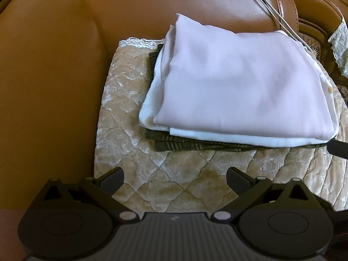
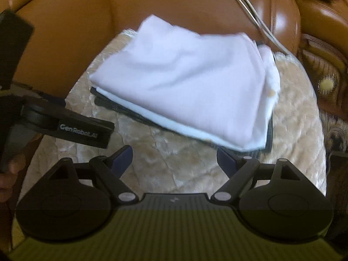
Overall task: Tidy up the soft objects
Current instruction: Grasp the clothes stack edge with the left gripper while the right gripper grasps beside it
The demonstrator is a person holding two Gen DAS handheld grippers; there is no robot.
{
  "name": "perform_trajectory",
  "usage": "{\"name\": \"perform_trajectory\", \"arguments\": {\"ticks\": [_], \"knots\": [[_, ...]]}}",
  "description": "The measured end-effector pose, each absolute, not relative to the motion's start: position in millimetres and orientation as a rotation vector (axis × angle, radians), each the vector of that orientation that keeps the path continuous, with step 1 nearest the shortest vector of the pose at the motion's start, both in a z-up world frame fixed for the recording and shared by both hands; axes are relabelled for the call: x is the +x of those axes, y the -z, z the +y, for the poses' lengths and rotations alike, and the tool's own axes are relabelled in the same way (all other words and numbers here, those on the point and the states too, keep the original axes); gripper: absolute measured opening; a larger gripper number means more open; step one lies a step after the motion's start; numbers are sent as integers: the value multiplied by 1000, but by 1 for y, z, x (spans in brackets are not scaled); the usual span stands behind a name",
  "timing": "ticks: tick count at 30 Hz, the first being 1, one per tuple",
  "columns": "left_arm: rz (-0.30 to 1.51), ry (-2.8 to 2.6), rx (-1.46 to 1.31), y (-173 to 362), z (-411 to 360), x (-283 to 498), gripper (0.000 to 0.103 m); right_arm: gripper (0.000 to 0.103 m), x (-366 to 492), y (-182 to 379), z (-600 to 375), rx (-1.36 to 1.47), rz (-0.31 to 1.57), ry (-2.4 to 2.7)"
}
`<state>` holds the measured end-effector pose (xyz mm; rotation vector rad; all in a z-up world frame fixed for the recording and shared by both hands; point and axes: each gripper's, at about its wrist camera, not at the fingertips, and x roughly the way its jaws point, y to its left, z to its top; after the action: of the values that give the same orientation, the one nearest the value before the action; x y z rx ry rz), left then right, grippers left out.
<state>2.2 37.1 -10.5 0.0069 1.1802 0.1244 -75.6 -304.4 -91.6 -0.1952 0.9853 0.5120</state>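
A folded pale lilac cloth [image 1: 235, 87] lies on top of a folded dark striped cloth [image 1: 191, 145], both stacked on a beige quilted seat cover [image 1: 134, 134]. My left gripper [image 1: 175, 179] is open over the cover, just short of the stack's front edge, with nothing between its fingers. In the right wrist view the same lilac cloth [image 2: 187, 82] rests on the dark cloth [image 2: 121, 108]. My right gripper [image 2: 174, 158] is open and empty, near the stack's front right corner. The left gripper's finger [image 2: 84, 131] reaches in from the left.
The cover sits on a brown leather sofa [image 1: 47, 82] whose backrest [image 1: 174, 6] rises behind the stack. Thin grey cables [image 1: 280, 19] run down the backrest onto the lilac cloth. A lace-trimmed armrest [image 1: 339, 41] stands at the right. A hand [image 2: 13, 169] holds the left gripper.
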Motion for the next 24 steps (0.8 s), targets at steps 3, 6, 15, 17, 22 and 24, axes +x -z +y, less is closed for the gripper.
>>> {"name": "perform_trajectory", "arguments": {"ticks": [3,6,15,17,22,24], "knots": [[1177,-122,-11,8,43,4,103,92,-78,91,-292,-252,929,-531],[1182,-124,-48,4,53,7,103,92,-78,91,-280,-308,877,-533],[1145,-161,-198,-19,103,22,103,92,-76,98,-234,-451,728,-620],[1142,-175,-207,-21,111,26,103,92,-75,102,-225,-485,703,-637],[1152,-166,-255,-24,123,34,103,92,-84,119,-199,-689,577,-674],[1162,-134,-316,-24,127,36,103,92,-89,129,-189,-783,527,-683]]}}
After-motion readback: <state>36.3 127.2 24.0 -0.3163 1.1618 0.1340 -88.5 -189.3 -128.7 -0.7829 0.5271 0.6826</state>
